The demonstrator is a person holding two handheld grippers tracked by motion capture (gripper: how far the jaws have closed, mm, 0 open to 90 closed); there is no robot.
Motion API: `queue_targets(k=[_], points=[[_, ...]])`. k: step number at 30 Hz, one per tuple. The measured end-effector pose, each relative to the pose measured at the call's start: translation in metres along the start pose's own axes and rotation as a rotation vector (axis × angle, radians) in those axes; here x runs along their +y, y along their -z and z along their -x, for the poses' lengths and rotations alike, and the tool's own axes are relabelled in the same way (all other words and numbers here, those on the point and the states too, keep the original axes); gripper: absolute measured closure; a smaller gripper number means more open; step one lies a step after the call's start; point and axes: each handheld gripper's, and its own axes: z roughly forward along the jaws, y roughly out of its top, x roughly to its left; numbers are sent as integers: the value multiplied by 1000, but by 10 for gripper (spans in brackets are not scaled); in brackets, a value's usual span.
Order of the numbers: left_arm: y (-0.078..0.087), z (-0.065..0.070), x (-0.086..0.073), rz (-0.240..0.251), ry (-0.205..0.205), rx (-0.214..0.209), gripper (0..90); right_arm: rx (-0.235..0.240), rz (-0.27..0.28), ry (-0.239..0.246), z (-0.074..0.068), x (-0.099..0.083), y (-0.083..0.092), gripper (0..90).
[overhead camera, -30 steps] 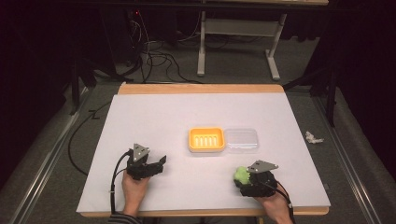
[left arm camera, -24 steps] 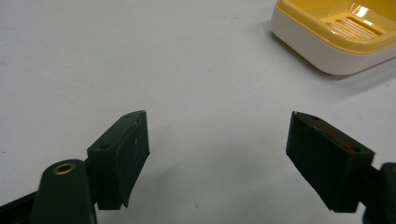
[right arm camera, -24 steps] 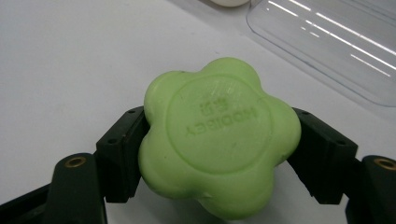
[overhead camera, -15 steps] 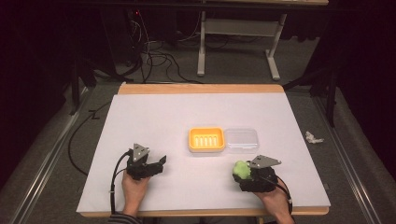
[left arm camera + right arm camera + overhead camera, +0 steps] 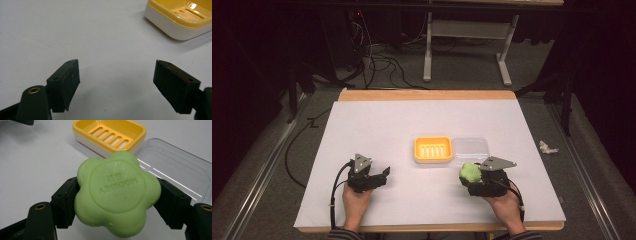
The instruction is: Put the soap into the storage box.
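Observation:
A green flower-shaped soap (image 5: 116, 196) is clamped between the jaws of my right gripper (image 5: 116, 200), held just above the table near its front right. In the high view the soap (image 5: 470, 172) sits at the tip of that right gripper (image 5: 473, 179), a little below the dish. The yellow slotted soap dish (image 5: 432, 149) rests at the table's middle, with its clear plastic lid (image 5: 470, 148) lying flat beside it on the right. My left gripper (image 5: 385, 174) rests at the front left, open, nothing between its jaws (image 5: 120, 82).
The white table top (image 5: 377, 130) has a wooden edge at the back and front. A crumpled white scrap (image 5: 547, 147) lies on the floor off the right side. Cables and a metal stand are on the floor beyond the table.
The right gripper with the soap has shifted slightly up and toward the dish. The left gripper has stayed in place.

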Motion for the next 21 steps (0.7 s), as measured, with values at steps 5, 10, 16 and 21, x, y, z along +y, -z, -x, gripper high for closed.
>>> queue_targets(k=[5,10,16,21], points=[[0,0,0,2,2,1,216,5,0,5,2,6,-2,275],[0,0,0,1,3,1,217,8,8,9,2,13,-4,275],[0,0,0,1,4,2,216,18,15,-3,6,21,-9,275],[0,0,0,0,0,1,216,27,23,-9,9,29,-12,275]])
